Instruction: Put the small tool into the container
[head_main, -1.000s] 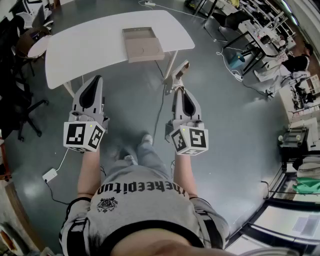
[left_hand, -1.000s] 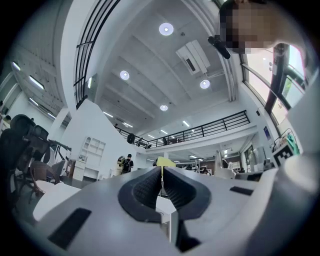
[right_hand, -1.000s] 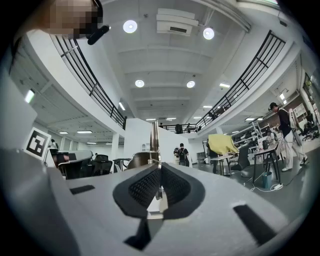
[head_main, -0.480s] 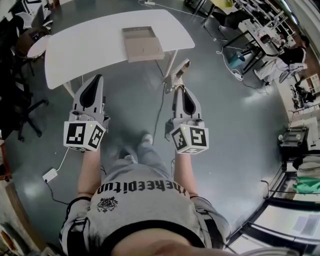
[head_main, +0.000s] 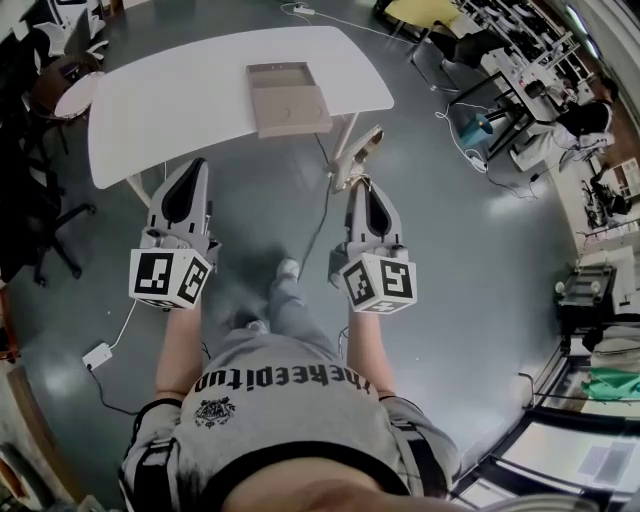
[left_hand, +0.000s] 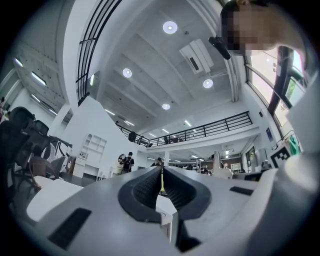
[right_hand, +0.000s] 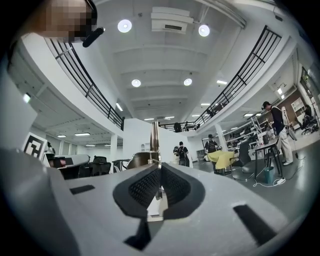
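Gotta walk right up to the white table (head_main: 180, 90), right gripper (head_main: 356, 186) clamped on the small tool (head_main: 363, 150) sticking out front, left gripper (head_main: 189, 166) pinched together and empty, then let go only squarely over the container (head_main: 290, 106).

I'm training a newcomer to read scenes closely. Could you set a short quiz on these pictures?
1. True or false: the left tool is shut with nothing between its jaws.
2. What does the right tool hold? A) a cable B) a slim implement C) nothing
3. Fill in: the box lies on the white ____.
Key: 1 true; 2 B; 3 table.
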